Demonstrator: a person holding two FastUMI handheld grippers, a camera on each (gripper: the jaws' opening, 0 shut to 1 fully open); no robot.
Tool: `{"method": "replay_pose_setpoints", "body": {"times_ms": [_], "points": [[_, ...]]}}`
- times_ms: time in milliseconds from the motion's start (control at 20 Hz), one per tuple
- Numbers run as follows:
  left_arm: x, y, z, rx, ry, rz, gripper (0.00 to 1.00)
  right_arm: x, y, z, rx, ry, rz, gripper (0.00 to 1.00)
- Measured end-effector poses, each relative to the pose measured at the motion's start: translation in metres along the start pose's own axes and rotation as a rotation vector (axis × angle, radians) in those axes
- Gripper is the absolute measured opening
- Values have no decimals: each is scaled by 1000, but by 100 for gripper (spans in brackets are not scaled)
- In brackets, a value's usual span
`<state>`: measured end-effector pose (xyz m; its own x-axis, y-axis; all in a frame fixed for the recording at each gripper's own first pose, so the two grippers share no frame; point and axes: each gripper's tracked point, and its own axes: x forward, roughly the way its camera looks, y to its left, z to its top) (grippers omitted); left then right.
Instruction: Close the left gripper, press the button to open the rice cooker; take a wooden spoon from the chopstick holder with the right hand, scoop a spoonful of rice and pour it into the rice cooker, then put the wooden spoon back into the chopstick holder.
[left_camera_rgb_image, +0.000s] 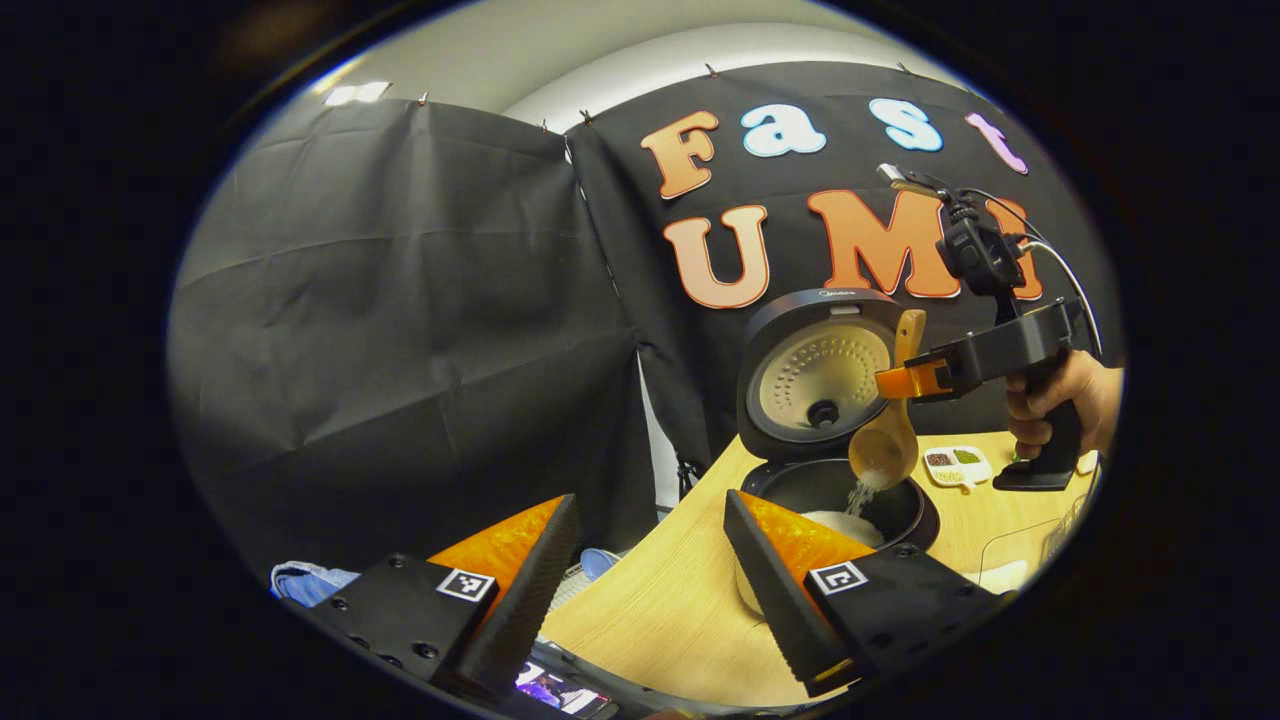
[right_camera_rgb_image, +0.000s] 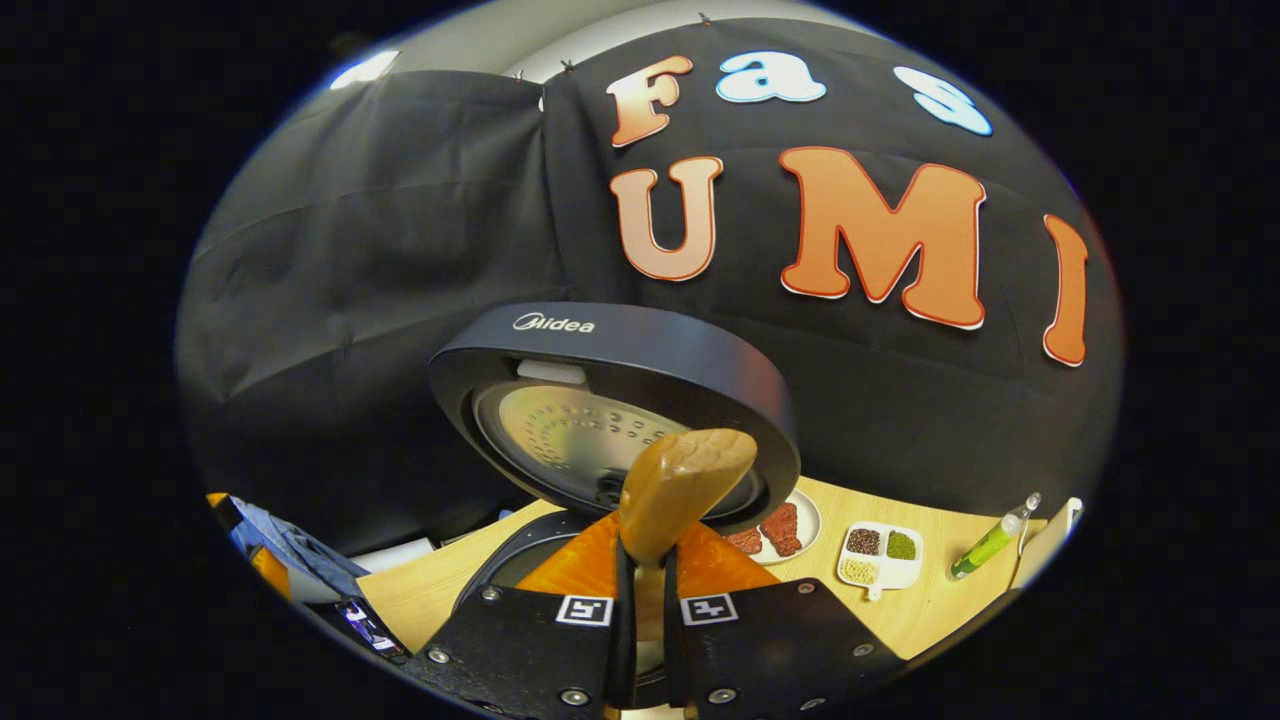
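Gripping the wooden spoon, right hand-held gripper over "Midea" rice cooker; left hand-held gripper open.

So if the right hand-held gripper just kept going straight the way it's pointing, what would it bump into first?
Probably the rice cooker's raised lid. In the right gripper view, the lid stands directly ahead of the right hand-held gripper, just beyond the wooden spoon it grips. Depth is hard to judge, so the spoon's handle might touch first.
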<state>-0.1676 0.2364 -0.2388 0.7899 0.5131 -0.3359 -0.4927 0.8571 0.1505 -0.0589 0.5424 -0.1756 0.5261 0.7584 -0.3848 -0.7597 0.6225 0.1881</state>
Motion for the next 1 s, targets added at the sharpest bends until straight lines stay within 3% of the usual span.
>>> {"method": "replay_pose_setpoints", "body": {"times_ms": [50, 100, 150, 200, 300, 350, 400, 450, 850, 950, 1000], "points": [[1, -1, 0, 0, 3, -3, 99, 1, 1, -2, -14, 2, -1, 11], [2, -2, -1, 1, 5, -4, 91, 1, 2, -3, -27, 2, 1, 11], [4, -2, -1, 1, 5, -7, 91, 0, 1, -2, -37, 0, 3, 11], [5, -2, -2, 1, 6, -6, 98, 0, 0, -2, -42, -3, 3, 11], [7, -3, -4, -3, 11, -7, 98, -1, -3, 1, -47, -18, 1, 11], [7, -3, -4, -8, 13, -6, 90, -2, -3, 4, -45, -29, 5, 11], [6, -3, -4, -10, 13, -5, 90, -5, -1, 8, -40, -44, 12, 11], [6, -3, -4, -9, 13, -2, 98, -8, 0, 13, -47, -62, 24, 11], [5, -11, -2, -13, 16, -2, 98, -27, 14, 31, -264, -195, 27, 11], [3, -13, 1, -8, 11, 1, 98, -32, 17, 31, -235, -195, 41, 11], [2, -13, 2, -11, 8, 1, 98, -37, 19, 28, -155, -183, 68, 11]]}}
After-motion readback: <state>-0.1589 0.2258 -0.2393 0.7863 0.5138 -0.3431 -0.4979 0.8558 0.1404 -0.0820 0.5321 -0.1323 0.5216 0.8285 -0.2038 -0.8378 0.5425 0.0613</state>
